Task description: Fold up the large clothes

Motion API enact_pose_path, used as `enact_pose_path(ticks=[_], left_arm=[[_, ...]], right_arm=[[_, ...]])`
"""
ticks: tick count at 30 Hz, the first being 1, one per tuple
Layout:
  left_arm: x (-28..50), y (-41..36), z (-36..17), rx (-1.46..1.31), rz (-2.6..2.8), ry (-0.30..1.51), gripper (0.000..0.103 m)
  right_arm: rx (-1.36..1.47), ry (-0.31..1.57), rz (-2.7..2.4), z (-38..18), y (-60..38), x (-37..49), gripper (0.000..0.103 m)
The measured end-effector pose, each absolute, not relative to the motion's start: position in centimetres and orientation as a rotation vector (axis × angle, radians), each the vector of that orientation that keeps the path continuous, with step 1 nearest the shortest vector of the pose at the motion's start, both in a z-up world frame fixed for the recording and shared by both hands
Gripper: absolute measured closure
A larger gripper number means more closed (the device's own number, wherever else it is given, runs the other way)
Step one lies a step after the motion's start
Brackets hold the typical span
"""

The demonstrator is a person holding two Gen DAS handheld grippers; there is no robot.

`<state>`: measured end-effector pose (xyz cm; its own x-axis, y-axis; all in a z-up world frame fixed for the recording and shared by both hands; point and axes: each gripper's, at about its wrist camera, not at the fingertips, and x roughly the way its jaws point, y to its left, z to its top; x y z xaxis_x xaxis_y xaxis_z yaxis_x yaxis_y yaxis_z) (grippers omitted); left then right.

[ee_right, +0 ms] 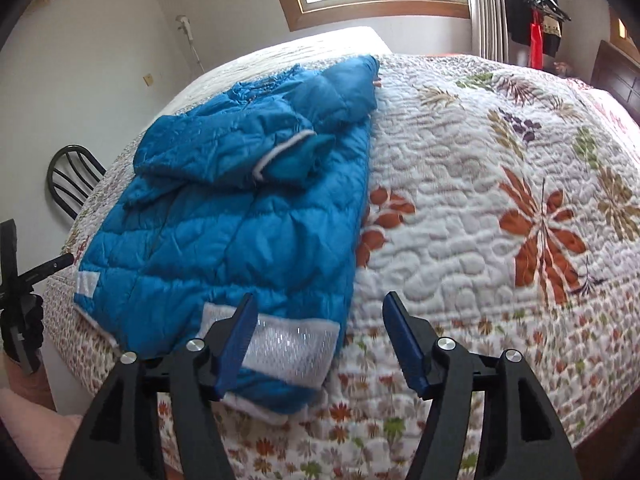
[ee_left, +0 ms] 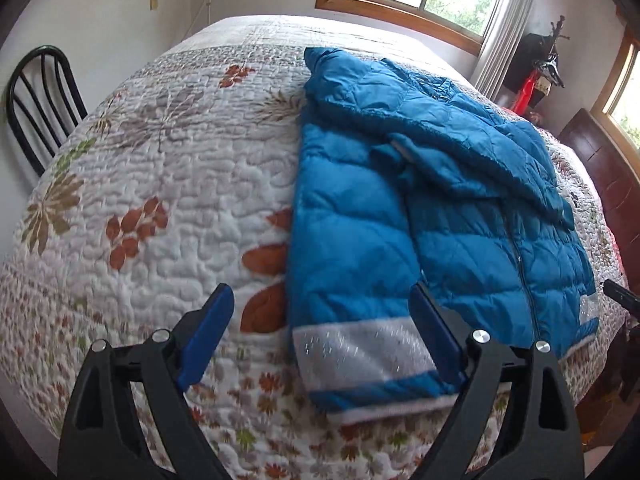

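A blue quilted puffer jacket (ee_left: pixel 424 208) lies flat on the bed, sleeves folded in across its front, with a white-and-blue striped hem (ee_left: pixel 360 356) towards me. It also shows in the right wrist view (ee_right: pixel 240 216). My left gripper (ee_left: pixel 320 296) is open and empty, hovering over the jacket's left hem corner, one finger over the quilt and one over the jacket. My right gripper (ee_right: pixel 320 300) is open and empty above the jacket's right hem corner (ee_right: pixel 292 344).
The bed carries a white quilt with leaf prints (ee_left: pixel 168 184), also seen in the right wrist view (ee_right: pixel 500 184). A black metal chair (ee_left: pixel 40 100) stands by the left wall. A dark wooden headboard (ee_left: pixel 600 176) is on the right. Clothes hang on a rack (ee_right: pixel 536 12) near the window.
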<state>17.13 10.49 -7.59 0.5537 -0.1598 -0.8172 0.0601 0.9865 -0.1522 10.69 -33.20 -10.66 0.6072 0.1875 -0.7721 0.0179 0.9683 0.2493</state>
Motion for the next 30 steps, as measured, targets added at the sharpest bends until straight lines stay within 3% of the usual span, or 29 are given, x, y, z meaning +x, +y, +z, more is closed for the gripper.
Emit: enact_pose_path(ticks=[11, 13, 15, 18, 20, 23, 26, 30], left_arm=[[14.7, 12.1, -11.5, -0.302, -0.192, 1.071, 0.014], [14.6, 11.6, -11.7, -0.298, -0.204, 1.068, 0.014], [14.6, 11.1, -11.7, -0.297, -0.230, 1.064, 0.016], [14.8, 10.3, -11.8, -0.302, -0.255, 1.068, 0.033], [14.9, 10.0, -11.8, -0.316, -0.275, 1.073, 0.054], [14.8, 10.1, -11.5, -0.333, -0.266, 1.059, 0.075], [14.4, 10.6, -10.9, -0.364, -0.277, 1.034, 0.086], [13.5, 11.1, -10.1, -0.394, -0.302, 0.996, 0.090]], right_arm=[[0.337, 0.943, 0.133, -14.2, -32.5, 8.4, 0.035], [0.334, 0.938, 0.141, -14.2, -32.2, 8.4, 0.038], [0.347, 0.935, 0.166, -14.3, -32.1, 8.6, 0.047], [0.355, 0.938, 0.208, -14.6, -31.5, 9.1, 0.060], [0.346, 0.936, 0.219, -14.7, -31.1, 9.4, 0.069], [0.341, 0.923, 0.227, -14.4, -30.8, 9.5, 0.085], [0.357, 0.901, 0.241, -13.8, -31.1, 9.1, 0.090], [0.367, 0.847, 0.253, -12.6, -31.6, 8.0, 0.092]])
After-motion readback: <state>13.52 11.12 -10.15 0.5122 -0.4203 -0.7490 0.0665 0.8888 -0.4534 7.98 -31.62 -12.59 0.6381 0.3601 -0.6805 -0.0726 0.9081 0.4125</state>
